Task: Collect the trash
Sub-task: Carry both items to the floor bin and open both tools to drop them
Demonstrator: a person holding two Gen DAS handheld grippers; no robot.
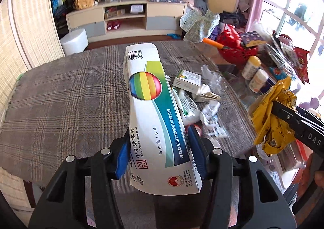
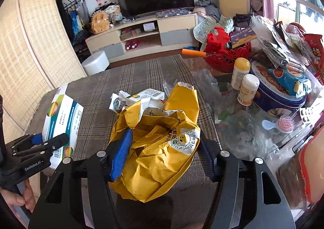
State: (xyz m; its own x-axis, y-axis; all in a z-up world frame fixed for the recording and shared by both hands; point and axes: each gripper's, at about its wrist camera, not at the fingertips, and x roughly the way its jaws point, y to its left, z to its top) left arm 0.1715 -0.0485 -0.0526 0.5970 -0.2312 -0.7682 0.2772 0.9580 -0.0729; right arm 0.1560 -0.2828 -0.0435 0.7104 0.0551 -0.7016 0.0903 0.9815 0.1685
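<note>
My left gripper point(image 1: 160, 144) is shut on a long white medicine box with a rainbow ball print point(image 1: 154, 111), held above the plaid tablecloth point(image 1: 66, 95). The box also shows in the right wrist view point(image 2: 62, 119), with the left gripper point(image 2: 50, 144) on it. My right gripper point(image 2: 164, 148) is shut on a crumpled yellow paper bag point(image 2: 162, 148), also seen at the right of the left wrist view point(image 1: 273, 115). More trash lies on the cloth: a small white-green box point(image 1: 187, 81), crumpled wrappers point(image 1: 210, 115) and clear plastic point(image 1: 212, 77).
The table's right side is crowded: a red basket point(image 2: 228, 53), two white bottles point(image 2: 243, 79), a blue cookie tin point(image 2: 281, 91), snack bags, a pink hairbrush point(image 2: 283, 123). A white stool point(image 2: 95, 65) and a TV cabinet point(image 2: 141, 32) stand beyond the table.
</note>
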